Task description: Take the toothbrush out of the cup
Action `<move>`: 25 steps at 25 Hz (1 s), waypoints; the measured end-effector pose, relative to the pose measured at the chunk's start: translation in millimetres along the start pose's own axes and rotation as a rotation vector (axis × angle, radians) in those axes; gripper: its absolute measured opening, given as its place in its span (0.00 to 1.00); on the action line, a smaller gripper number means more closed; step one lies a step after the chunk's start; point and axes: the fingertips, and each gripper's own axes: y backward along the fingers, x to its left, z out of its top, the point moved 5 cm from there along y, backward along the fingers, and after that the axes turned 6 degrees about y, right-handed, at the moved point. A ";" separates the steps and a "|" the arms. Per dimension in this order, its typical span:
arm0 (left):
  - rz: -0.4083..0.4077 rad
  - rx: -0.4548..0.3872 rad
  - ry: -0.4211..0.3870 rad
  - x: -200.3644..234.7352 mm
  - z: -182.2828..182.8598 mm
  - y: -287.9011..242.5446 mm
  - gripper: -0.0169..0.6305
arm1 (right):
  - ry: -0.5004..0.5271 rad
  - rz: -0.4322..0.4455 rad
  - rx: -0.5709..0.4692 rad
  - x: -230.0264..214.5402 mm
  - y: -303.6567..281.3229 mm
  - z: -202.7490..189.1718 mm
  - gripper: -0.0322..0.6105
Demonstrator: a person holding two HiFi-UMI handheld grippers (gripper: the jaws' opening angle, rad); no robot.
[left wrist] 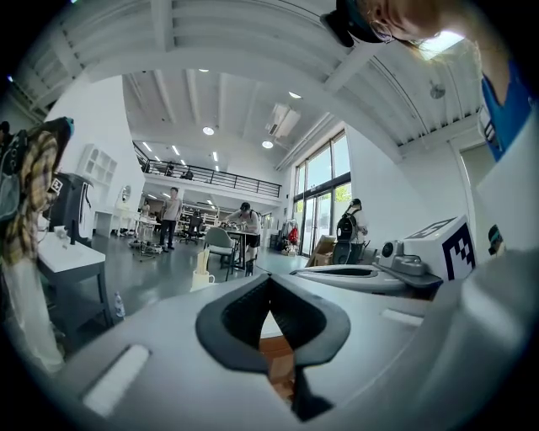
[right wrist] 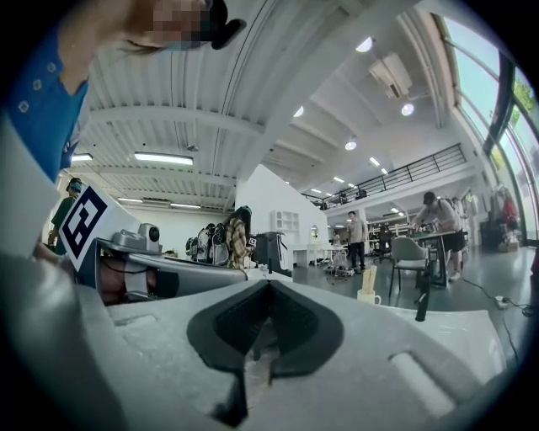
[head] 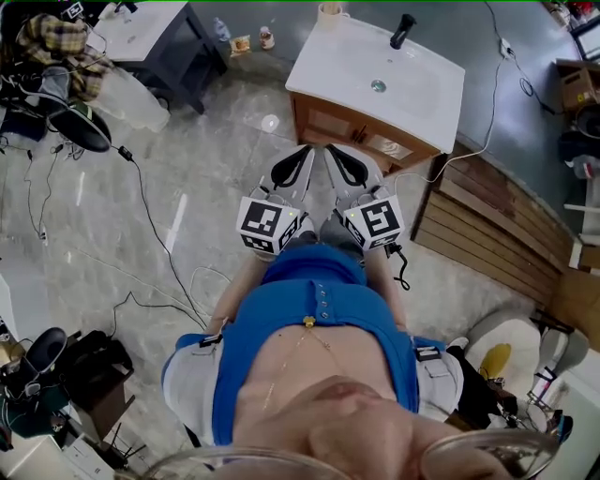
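Grey polished floor (head: 216,169) lies between the person and the white-topped wooden washbasin cabinet (head: 417,89). At its far edge stands the cream cup (head: 330,11) holding the pale toothbrush (right wrist: 369,276). Left gripper (head: 298,159) and right gripper (head: 339,159) are both clenched and empty. It would be better to come nearer first and open one gripper before reaching.

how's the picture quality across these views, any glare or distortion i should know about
Head view: sharp, with bright reflections streaking the glossy floor. Left gripper view: strong fisheye, black corners, bowed ceiling beams, windows very bright. Right gripper view: same fisheye, ceiling lamps blown white; the cup is small but readable.
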 end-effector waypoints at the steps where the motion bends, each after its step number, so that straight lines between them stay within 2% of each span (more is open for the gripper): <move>1: -0.001 0.002 0.003 1.9 0.5 -1.9 0.03 | 0.001 -0.001 0.006 -1.4 -2.6 -0.4 0.05; 9: 0.018 0.007 0.023 21.0 -0.4 -31.5 0.03 | -0.007 0.032 0.010 -27.1 -28.9 -8.1 0.05; 16: 0.025 0.006 0.013 40.8 14.9 -92.2 0.03 | 0.008 0.084 -0.004 -75.9 -70.6 -5.4 0.05; 25: 0.088 -0.006 0.016 62.8 39.7 -160.5 0.03 | -0.002 0.121 -0.033 -147.3 -108.6 3.6 0.05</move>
